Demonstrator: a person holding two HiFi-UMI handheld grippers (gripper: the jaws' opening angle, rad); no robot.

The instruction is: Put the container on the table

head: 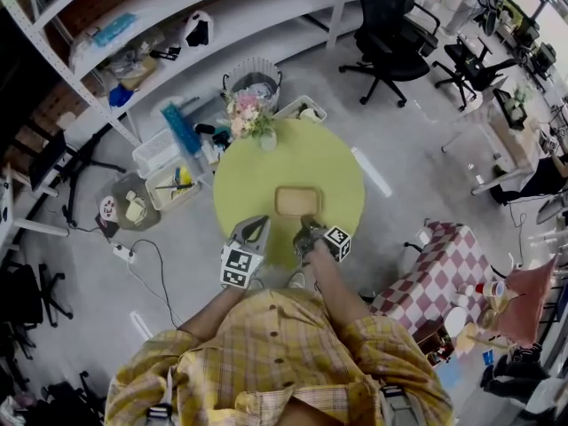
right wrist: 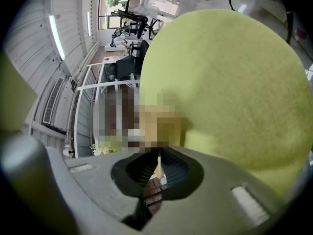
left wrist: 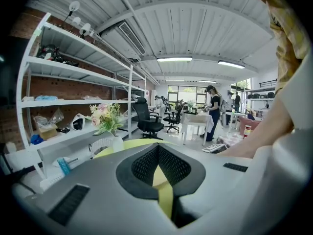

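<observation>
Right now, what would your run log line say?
container: on green table | right hand-held gripper: shut on container rim | left hand-held gripper: shut, empty

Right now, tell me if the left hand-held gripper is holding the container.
No, between the jaws of the left hand-held gripper only the green table shows; the container is over by the right hand-held gripper.
</observation>
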